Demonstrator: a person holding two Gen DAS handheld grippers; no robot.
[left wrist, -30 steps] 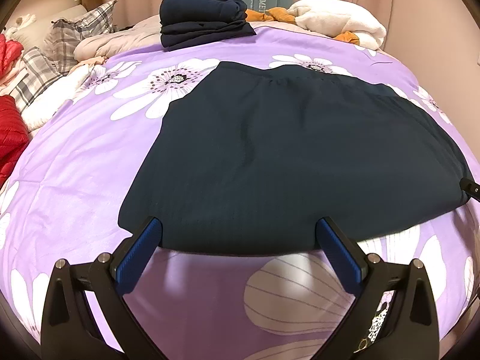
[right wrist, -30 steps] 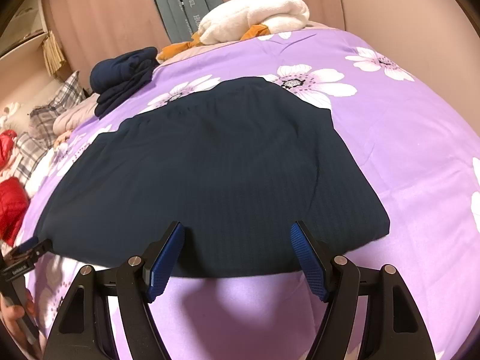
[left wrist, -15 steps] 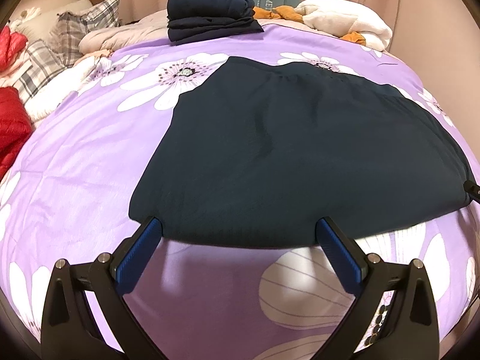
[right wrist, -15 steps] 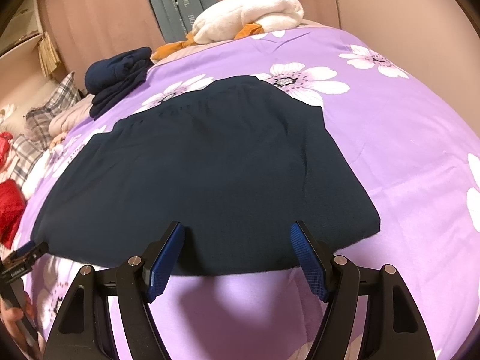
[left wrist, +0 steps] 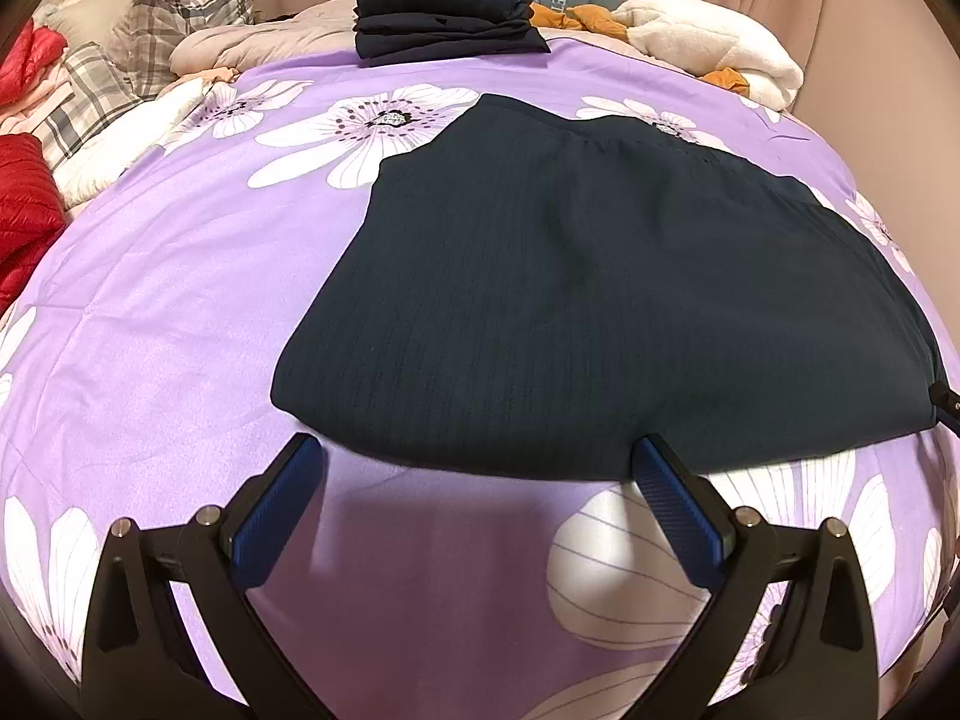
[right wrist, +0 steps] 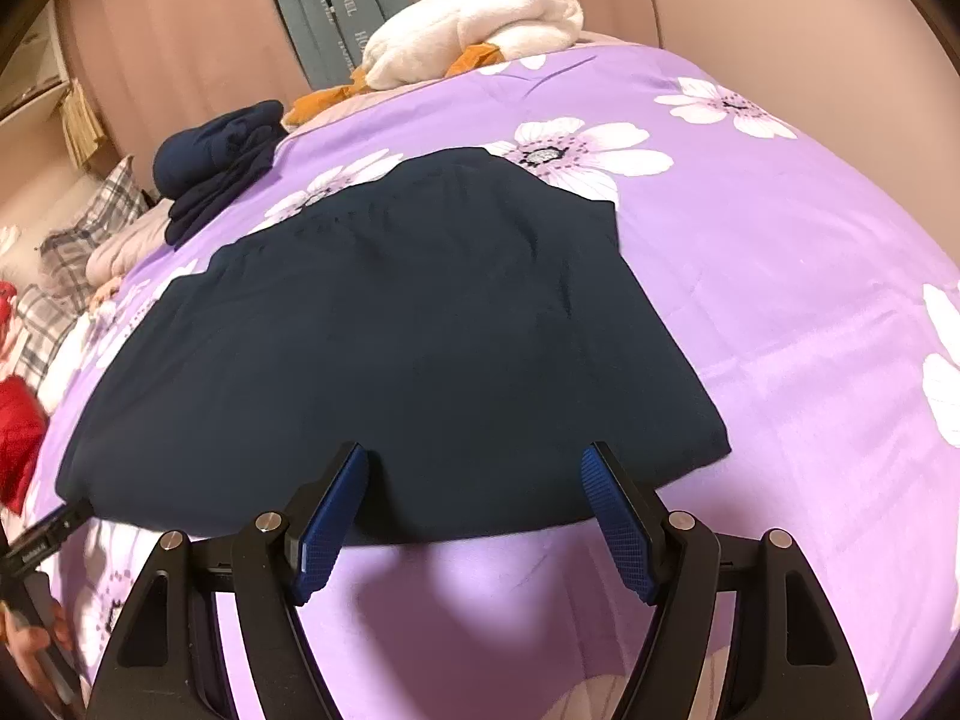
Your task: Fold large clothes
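A large dark navy garment lies spread flat on the purple flowered bedspread. My left gripper stands open just before the garment's near hem, close to its left corner, with nothing between its blue pads. My right gripper is open too, and its fingertips reach over the near hem towards the right corner. The pads do not press on the cloth. The left gripper's tip and a hand show at the far left of the right wrist view.
A folded navy stack sits at the far edge of the bed. A white fleece bundle with orange cloth lies beside it. Plaid pillows and red clothing pile up at the left.
Both views have rolled slightly, so the garment sits a little more to the right in the left wrist view. Both grippers stay open at the near hem.
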